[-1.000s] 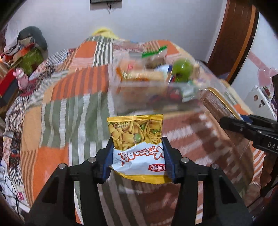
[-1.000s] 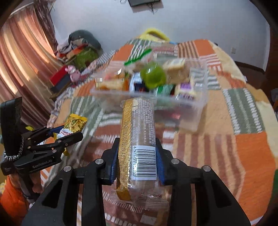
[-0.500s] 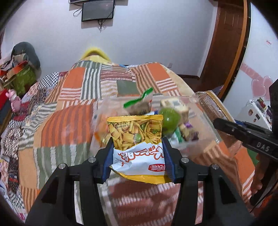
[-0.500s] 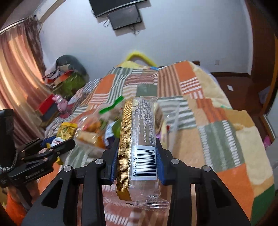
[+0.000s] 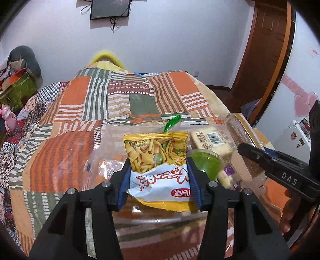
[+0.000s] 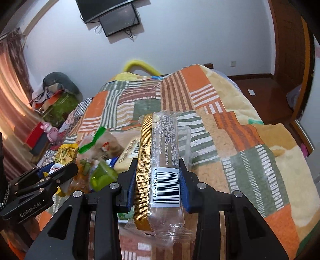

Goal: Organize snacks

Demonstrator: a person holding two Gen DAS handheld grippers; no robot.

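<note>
My left gripper (image 5: 158, 176) is shut on a yellow and white snack mix bag (image 5: 158, 160), held just over a clear plastic bin (image 5: 112, 132) on the bed. My right gripper (image 6: 158, 180) is shut on a long clear and gold biscuit pack (image 6: 160, 160), held over the bin's right side. The bin holds a green jelly cup (image 5: 206, 162), a wrapped cake (image 5: 212, 141), a green-topped bag (image 5: 172, 123) and other snacks. The right gripper shows at the right of the left wrist view (image 5: 280, 170); the left gripper shows at the left of the right wrist view (image 6: 40, 184).
A patchwork orange, green and brown blanket (image 5: 80, 120) covers the bed. A pile of clothes and boxes (image 6: 54, 94) lies at the far left. A wooden door (image 5: 264, 50) and a white fridge (image 5: 296, 128) stand to the right. A monitor (image 6: 118, 19) hangs on the wall.
Both grippers have moved forward and up with their packs, from short of the bin to over it. The bin now sits close under both grippers.
</note>
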